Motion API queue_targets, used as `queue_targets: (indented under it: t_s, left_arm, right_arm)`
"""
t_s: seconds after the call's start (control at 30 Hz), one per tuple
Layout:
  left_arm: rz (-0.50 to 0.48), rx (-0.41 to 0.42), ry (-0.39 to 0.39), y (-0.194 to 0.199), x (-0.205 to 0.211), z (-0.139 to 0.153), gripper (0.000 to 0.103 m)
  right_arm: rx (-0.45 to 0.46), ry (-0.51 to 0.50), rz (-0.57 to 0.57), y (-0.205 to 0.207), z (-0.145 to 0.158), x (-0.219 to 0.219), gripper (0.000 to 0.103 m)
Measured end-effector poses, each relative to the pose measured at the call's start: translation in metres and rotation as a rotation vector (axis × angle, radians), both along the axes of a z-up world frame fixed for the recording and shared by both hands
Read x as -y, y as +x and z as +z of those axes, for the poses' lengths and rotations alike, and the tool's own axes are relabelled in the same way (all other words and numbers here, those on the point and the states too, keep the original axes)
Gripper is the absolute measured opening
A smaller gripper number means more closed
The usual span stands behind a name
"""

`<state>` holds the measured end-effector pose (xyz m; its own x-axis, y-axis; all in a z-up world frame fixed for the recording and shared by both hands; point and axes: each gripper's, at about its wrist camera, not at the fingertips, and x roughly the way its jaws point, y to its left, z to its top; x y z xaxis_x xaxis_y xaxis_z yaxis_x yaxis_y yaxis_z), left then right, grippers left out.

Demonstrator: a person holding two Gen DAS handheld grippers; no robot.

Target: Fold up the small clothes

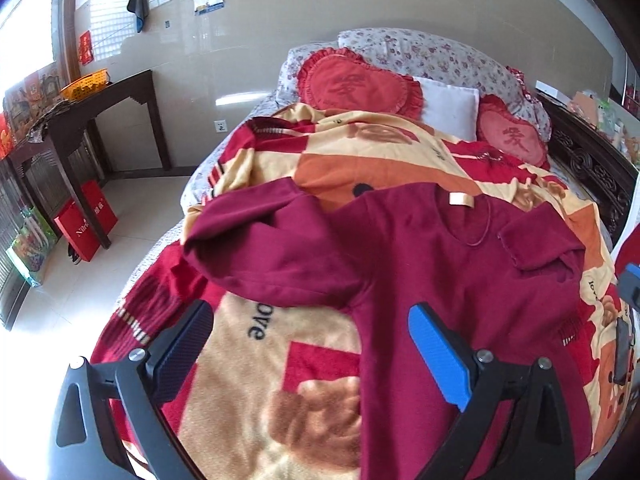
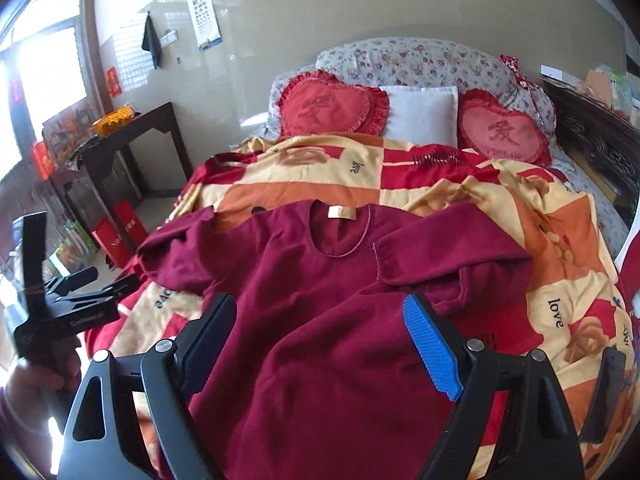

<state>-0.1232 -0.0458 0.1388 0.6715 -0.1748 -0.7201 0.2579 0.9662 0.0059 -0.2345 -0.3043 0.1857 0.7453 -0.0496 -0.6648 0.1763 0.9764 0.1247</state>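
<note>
A dark red long-sleeved shirt (image 1: 440, 272) lies face up on the patterned blanket (image 1: 280, 360), collar and tan label at the far side. Its right sleeve is folded across the chest; its left sleeve lies bunched at the left. My left gripper (image 1: 310, 320) is open and empty above the shirt's left side and the blanket. In the right wrist view the shirt (image 2: 320, 320) fills the middle. My right gripper (image 2: 320, 316) is open and empty, hovering over the shirt's body. The left gripper (image 2: 80, 280) also shows at the left edge there, held in a hand.
The bed's red, orange and cream blanket (image 2: 560, 280) carries two red heart pillows (image 2: 332, 108) and a white pillow (image 2: 420, 114) at the head. A dark wooden side table (image 1: 100, 120) with a basket stands left. Red bags (image 1: 86, 220) sit on the floor. A carved headboard (image 1: 592, 160) is right.
</note>
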Motion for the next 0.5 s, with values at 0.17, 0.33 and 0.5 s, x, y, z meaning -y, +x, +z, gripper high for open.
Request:
queue_targets:
  t_s: [0.17, 0.33, 0.5]
  left_arm:
    - [-0.018, -0.003, 0.011, 0.003, 0.017, -0.011, 0.100]
    - [-0.034, -0.030, 0.005, 0.006, 0.031, -0.021, 0.100]
    - [-0.055, -0.045, 0.007, 0.005, 0.042, -0.028, 0.100]
  right_arm:
    - [-0.014, -0.039, -0.042, 0.014, -0.014, 0.002, 0.069]
    - [-0.043, -0.005, -0.076, 0.023, -0.029, 0.007, 0.069]
    - [-0.062, -0.023, -0.085, 0.027, -0.039, 0.009, 0.069]
